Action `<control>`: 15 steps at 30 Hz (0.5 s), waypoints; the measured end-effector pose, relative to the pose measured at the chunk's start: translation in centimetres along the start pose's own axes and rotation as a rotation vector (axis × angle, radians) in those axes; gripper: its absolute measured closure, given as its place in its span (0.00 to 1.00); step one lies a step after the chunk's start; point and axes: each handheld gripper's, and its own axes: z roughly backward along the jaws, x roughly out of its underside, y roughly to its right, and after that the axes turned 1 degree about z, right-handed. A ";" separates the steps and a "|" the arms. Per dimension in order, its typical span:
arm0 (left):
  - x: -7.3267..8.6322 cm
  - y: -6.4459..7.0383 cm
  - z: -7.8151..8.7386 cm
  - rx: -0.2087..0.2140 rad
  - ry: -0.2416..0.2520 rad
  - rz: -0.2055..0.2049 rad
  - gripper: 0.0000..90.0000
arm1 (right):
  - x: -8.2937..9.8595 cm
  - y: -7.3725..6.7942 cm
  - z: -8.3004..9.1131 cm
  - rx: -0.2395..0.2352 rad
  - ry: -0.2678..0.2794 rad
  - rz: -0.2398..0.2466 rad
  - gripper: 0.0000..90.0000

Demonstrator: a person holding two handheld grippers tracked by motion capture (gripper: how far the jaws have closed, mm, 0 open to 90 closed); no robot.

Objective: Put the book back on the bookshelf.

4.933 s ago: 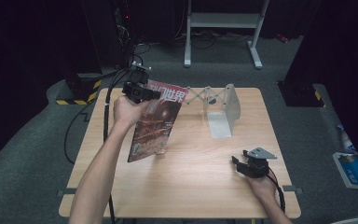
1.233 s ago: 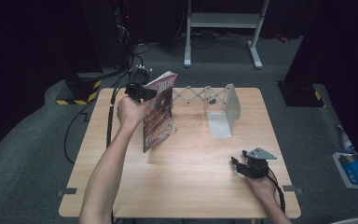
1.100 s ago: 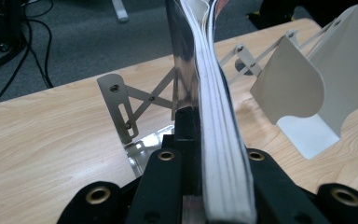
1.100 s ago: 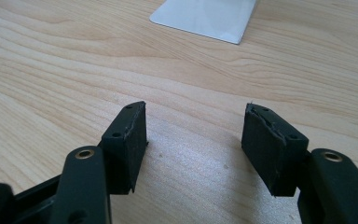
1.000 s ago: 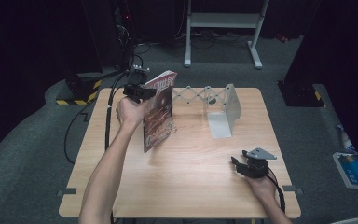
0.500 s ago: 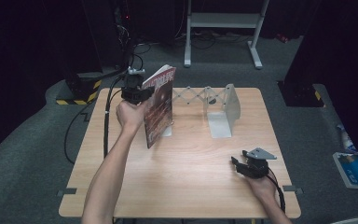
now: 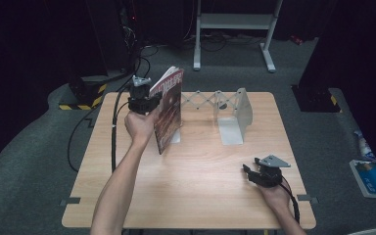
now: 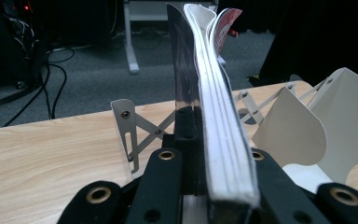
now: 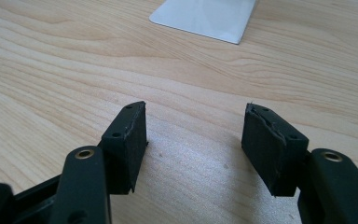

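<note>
Clamping upright magazine (image 8: 214, 121), left tongs (image 8: 205, 186); right tongs (image 9: 193, 144) agape, empty.

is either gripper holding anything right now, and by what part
The left gripper is shut on the magazine, clamping its edge near one corner, magazine upright. The right gripper is open over bare table, holding nothing.

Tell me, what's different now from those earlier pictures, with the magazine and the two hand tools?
The left gripper, shut on the magazine throughout, has tipped it from a slant to nearly upright and carried it toward the left end of the expanding metal bookend rack. The right gripper has stayed open, low over the table near its right front; the rack has not moved.
</note>
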 end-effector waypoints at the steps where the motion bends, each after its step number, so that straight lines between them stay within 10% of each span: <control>1: 0.2 0.0 0.0 0.001 0.006 0.003 0.93 | 0.0 0.0 0.0 0.000 0.000 0.000 0.45; 15: 2.0 0.2 -0.3 -0.001 0.069 -0.033 0.93 | 0.0 0.0 0.0 0.001 0.002 0.003 0.45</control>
